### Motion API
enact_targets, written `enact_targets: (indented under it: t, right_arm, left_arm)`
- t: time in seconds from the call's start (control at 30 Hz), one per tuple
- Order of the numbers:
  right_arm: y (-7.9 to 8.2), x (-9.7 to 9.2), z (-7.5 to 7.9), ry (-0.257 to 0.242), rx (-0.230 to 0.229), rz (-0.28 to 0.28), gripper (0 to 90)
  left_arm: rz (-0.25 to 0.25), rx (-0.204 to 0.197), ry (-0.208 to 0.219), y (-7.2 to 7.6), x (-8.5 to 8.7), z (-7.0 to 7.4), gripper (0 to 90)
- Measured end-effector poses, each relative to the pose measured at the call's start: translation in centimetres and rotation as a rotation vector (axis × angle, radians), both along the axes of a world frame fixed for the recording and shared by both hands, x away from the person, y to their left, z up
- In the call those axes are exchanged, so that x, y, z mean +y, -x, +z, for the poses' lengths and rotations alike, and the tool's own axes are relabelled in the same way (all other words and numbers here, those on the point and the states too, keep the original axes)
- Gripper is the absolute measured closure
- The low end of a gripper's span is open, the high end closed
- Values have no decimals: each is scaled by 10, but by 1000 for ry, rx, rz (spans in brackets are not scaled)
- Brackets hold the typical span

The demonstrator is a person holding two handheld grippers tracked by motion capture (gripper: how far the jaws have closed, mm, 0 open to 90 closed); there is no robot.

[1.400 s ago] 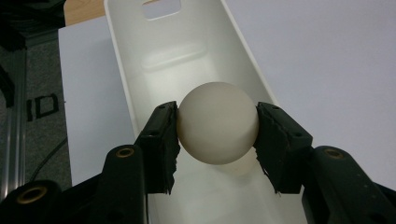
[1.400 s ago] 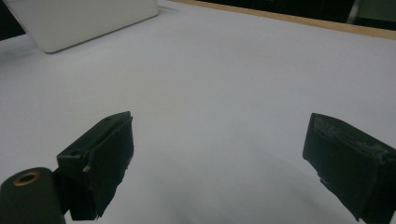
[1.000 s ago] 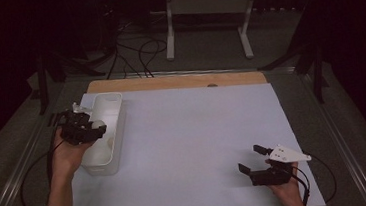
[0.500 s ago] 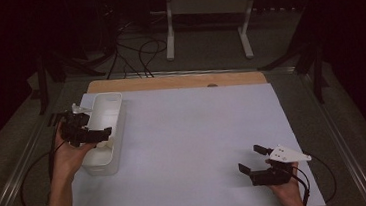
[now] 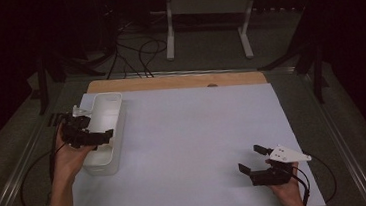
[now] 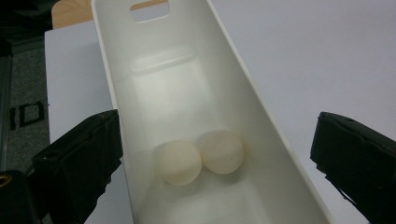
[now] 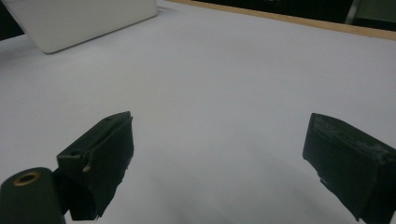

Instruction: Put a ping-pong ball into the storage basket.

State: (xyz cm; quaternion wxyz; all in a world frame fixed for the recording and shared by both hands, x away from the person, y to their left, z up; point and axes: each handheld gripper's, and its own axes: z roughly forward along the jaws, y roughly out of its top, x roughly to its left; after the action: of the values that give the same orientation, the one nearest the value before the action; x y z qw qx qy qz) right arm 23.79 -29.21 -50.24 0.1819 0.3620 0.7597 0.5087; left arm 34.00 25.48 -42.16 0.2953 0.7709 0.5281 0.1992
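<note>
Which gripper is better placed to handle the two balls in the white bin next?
Probably the left gripper: it hangs open over the white bin with both balls. The right gripper sits far across the table.

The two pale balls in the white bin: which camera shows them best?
The left gripper view: both balls lie touching on the floor of the white bin, seen from close above. The high view gives the bin's outside; the right gripper view one corner.

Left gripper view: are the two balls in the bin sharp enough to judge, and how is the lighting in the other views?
Left gripper view: the two pale balls in the white bin look soft and low-contrast, without glare. High view: table sheet evenly lit, surroundings nearly black. Right gripper view: the near fingers are slightly blurred, and the sheet shows only faint shadow.
</note>
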Motion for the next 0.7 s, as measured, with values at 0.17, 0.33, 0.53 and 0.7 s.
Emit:
enact_targets:
  t: [0.17, 0.33, 0.53, 0.7]
  right_arm:
    - [0, 0, 0, 1, -1, 1, 82]
    - [0, 0, 0, 0, 0, 1, 82]
    - [0, 0, 0, 0, 1, 3, 82]
    - [0, 0, 0, -1, 2, 1, 82]
  left_arm:
    - [-21, -25, 23, 5, -1, -2, 32]
    - [-36, -50, 31, 11, -1, -3, 33]
    - [-56, -81, 50, 18, -2, -5, 42]
    - [-73, -98, 70, 23, -2, -8, 43]
